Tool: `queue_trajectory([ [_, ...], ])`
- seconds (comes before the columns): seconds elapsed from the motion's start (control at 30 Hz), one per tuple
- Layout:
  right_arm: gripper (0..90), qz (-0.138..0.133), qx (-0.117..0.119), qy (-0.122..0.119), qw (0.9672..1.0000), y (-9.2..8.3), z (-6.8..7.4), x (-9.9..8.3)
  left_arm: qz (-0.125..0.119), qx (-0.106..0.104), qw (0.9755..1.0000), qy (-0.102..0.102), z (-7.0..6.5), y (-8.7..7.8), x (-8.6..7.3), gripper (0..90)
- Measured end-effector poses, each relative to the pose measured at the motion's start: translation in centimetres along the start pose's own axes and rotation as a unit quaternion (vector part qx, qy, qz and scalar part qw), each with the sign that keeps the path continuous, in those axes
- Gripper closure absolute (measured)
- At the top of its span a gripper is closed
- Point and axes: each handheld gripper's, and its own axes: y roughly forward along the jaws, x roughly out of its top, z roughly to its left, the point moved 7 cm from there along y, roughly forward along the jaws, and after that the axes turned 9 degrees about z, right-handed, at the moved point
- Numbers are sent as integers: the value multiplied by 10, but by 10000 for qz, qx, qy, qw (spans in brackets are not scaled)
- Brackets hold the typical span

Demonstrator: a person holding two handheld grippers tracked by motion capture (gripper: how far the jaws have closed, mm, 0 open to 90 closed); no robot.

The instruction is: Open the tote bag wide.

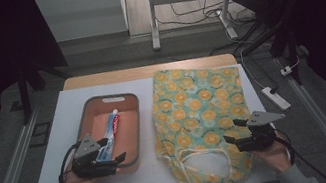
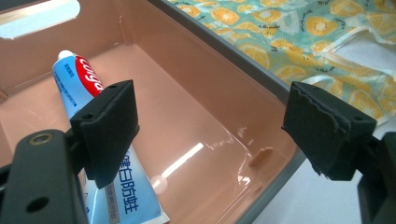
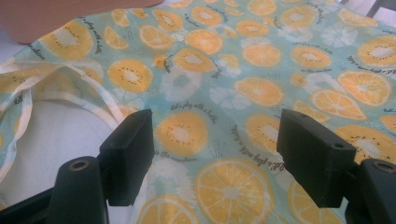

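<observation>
Two tools, both with jaws apart and nothing between them. We log the left tool [image 1: 116, 149] poised over the near end of the pink bin [image 1: 128, 108], above the toothpaste tube [image 2: 81, 91], which lies flat on the bin floor, cap pointing away from us. We log the right tool [image 1: 233, 130] low over the near right part of the fruit-print tote bag [image 1: 198, 100], spread flat on the white desk [image 1: 66, 113], handles [image 1: 202, 158] toward us. We judge nothing gripped yet: tube unlifted, bag unopened, packing all ahead.
</observation>
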Motion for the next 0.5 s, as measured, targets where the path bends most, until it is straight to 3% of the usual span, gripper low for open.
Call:
queue_trajectory([
  [0.5, 277, 14, 16, 34, 10000, -3, 0, -2, -52, -60, 10000, 53, -4, 0, 4, 181],
])
